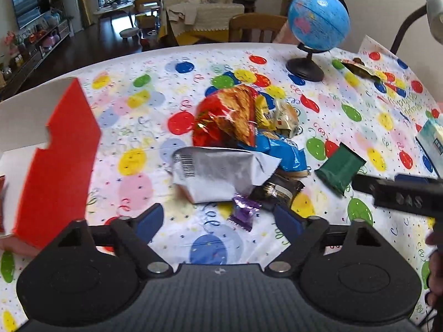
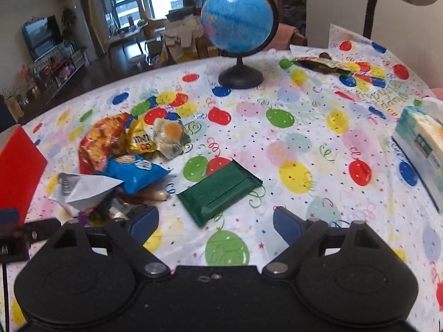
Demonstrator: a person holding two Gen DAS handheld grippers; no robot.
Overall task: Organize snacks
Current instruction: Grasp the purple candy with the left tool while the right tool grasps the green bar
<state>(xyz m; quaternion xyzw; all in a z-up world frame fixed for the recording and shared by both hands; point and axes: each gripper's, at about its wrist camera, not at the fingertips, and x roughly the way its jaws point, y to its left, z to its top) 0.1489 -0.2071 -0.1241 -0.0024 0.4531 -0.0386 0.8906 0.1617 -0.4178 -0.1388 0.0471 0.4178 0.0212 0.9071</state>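
Observation:
A heap of snack packs lies on the balloon-print tablecloth: a silver pack (image 1: pixel 218 174), a red-orange bag (image 1: pixel 227 116), a blue bag (image 1: pixel 279 152) and a small purple candy (image 1: pixel 243 211). A green pack (image 1: pixel 340 168) lies apart to the right. My left gripper (image 1: pixel 218 221) is open and empty, just short of the purple candy. My right gripper (image 2: pixel 216 221) is open and empty, just short of the green pack (image 2: pixel 218 191). The heap (image 2: pixel 116 160) sits at the left of the right wrist view. A red box (image 1: pixel 58 166) with a white inside stands open at the left.
A blue globe (image 1: pixel 318 19) on a black stand is at the table's far side. A dark opened wrapper (image 2: pixel 321 63) lies far right. A tissue box (image 2: pixel 423 144) sits at the right edge. A lamp arm (image 2: pixel 373 5) rises behind.

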